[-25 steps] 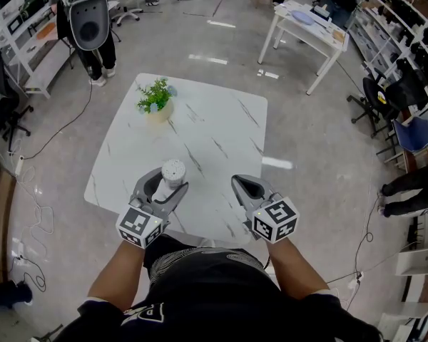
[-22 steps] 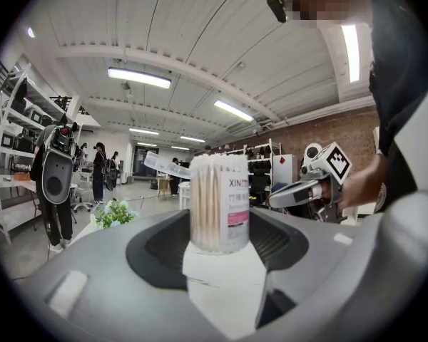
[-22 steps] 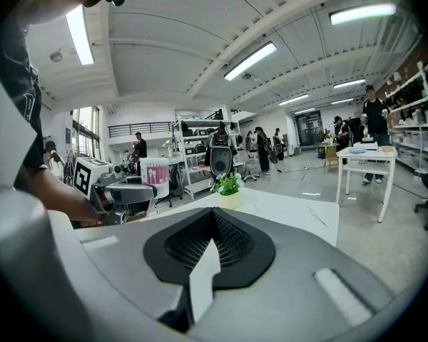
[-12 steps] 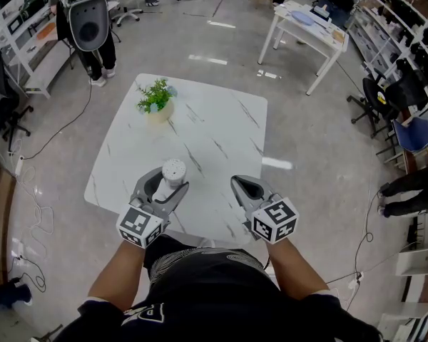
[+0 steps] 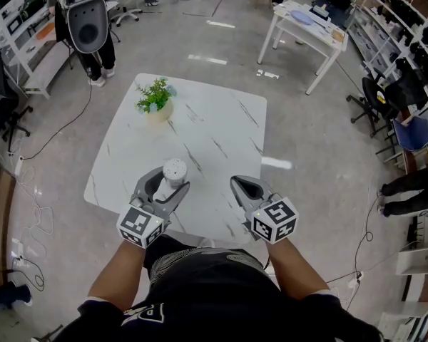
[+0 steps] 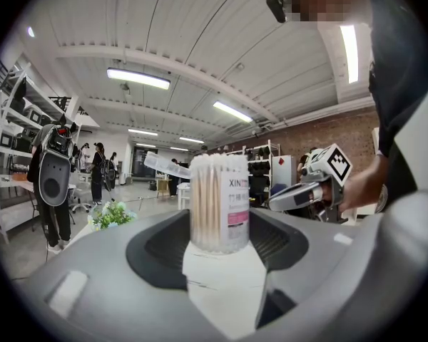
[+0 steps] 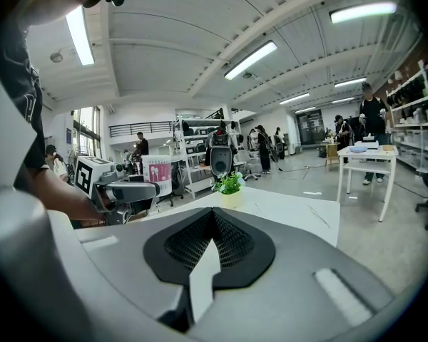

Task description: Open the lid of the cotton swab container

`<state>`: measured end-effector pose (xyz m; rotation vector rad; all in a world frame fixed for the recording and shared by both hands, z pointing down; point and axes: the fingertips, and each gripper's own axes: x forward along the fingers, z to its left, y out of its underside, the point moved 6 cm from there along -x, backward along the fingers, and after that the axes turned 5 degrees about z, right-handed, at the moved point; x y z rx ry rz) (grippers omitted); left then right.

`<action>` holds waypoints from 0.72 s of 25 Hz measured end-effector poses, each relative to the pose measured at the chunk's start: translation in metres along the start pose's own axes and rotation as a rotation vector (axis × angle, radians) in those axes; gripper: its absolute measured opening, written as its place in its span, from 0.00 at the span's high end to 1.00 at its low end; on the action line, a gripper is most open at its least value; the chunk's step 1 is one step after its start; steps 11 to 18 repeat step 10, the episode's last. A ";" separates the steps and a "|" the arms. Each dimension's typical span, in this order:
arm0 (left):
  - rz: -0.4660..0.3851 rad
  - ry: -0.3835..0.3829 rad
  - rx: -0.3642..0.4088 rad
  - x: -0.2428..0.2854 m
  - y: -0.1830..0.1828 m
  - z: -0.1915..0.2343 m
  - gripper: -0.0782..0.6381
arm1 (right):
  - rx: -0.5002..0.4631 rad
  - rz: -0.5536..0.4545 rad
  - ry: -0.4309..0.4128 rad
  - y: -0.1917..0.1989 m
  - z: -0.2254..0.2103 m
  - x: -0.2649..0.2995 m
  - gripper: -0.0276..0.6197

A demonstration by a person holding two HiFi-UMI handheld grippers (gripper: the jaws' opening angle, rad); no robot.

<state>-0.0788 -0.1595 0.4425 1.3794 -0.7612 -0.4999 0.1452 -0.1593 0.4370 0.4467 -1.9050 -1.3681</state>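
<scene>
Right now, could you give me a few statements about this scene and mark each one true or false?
1. The left tool grips the cotton swab container. True.
2. The right tool grips the container too. False: its jaws are together with nothing between them, off to the side of the container.
3. A potted plant stands on the table. True.
4. The plant touches the container. False: it stands apart, near the table's far corner.
</scene>
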 end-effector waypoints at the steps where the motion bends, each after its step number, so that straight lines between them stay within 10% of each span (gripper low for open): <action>1: 0.000 0.001 0.001 0.000 0.000 0.000 0.46 | 0.000 0.001 -0.001 0.000 0.000 0.000 0.96; 18: -0.001 0.002 0.005 -0.001 -0.004 -0.001 0.46 | 0.006 0.004 -0.009 -0.002 0.001 0.001 0.96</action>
